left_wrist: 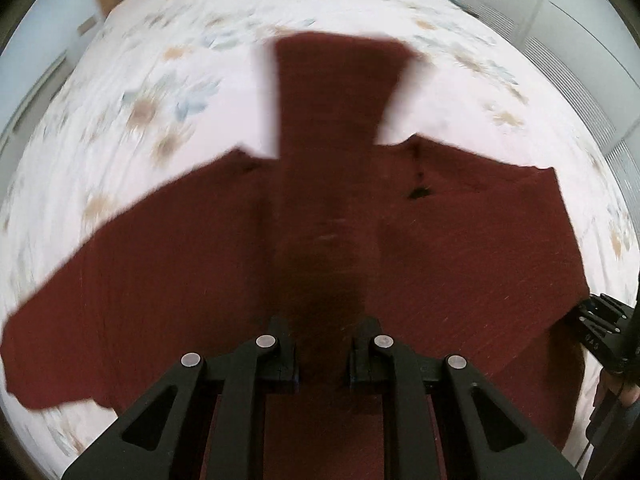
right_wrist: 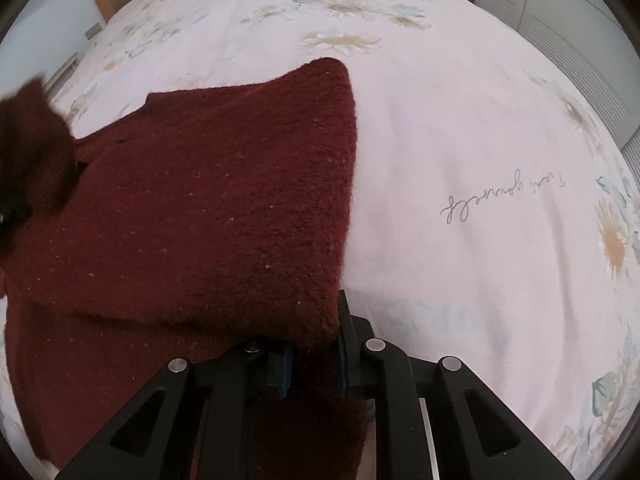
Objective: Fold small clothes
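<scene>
Folding partly done, judging by layers: dark red knit sweater [right_wrist: 192, 216] lies on bed [right_wrist: 460, 128] with floral sheet, right side already doubled over, straight folded edge showing; left sleeve [left_wrist: 336, 120] lifted, not yet laid across; bottom-up fold likely left

Left gripper [left_wrist: 323, 354] clenched on sleeve; right gripper [right_wrist: 314, 364] clenched on sweater's near folded corner

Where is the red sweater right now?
The red sweater lies spread on the flowery bedsheet, filling the left side of the right wrist view. The right tool pinches its near corner, and the left tool holds up a hanging strip of it.
</scene>
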Demonstrator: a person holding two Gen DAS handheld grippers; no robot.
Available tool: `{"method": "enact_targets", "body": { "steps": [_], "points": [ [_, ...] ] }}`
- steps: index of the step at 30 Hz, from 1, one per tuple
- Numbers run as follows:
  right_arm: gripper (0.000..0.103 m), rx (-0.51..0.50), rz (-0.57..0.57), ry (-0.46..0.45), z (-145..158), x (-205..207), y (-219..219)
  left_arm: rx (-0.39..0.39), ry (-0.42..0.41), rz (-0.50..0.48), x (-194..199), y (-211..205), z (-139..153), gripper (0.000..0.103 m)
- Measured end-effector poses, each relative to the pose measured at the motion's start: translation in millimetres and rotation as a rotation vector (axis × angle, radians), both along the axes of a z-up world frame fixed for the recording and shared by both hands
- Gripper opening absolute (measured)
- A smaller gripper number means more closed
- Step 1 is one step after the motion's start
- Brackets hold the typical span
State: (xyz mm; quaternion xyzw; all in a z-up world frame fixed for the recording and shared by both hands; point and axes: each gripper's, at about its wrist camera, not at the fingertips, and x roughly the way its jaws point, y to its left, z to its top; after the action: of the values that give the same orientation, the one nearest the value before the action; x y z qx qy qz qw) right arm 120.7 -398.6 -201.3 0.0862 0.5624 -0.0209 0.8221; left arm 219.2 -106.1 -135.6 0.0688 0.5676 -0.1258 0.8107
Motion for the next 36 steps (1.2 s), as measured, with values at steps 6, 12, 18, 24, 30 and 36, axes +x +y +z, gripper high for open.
{"method": "enact_targets", "body": {
  "steps": [6,12,18,24,30,36],
  "points": [
    [0.018,-0.039,0.019,0.016,1,1,6,-0.048,0.100,0.075,-10,31,-20,0.016],
    [0.018,-0.053,0.016,0.037,2,0,7,-0.087,0.145,0.109,-10,51,-29,0.036],
    [0.026,-0.086,0.031,0.056,6,-3,9,-0.032,0.141,0.133,-14,80,-17,0.079],
    [0.040,-0.122,0.033,0.070,9,-12,9,-0.018,0.089,0.170,2,120,1,0.101],
    [0.057,-0.142,0.023,0.089,10,-21,5,-0.060,0.140,0.190,31,129,-10,0.102],
    [0.059,-0.160,0.028,0.107,14,-37,-7,-0.020,0.232,0.192,49,113,-43,0.100]
  ]
}}
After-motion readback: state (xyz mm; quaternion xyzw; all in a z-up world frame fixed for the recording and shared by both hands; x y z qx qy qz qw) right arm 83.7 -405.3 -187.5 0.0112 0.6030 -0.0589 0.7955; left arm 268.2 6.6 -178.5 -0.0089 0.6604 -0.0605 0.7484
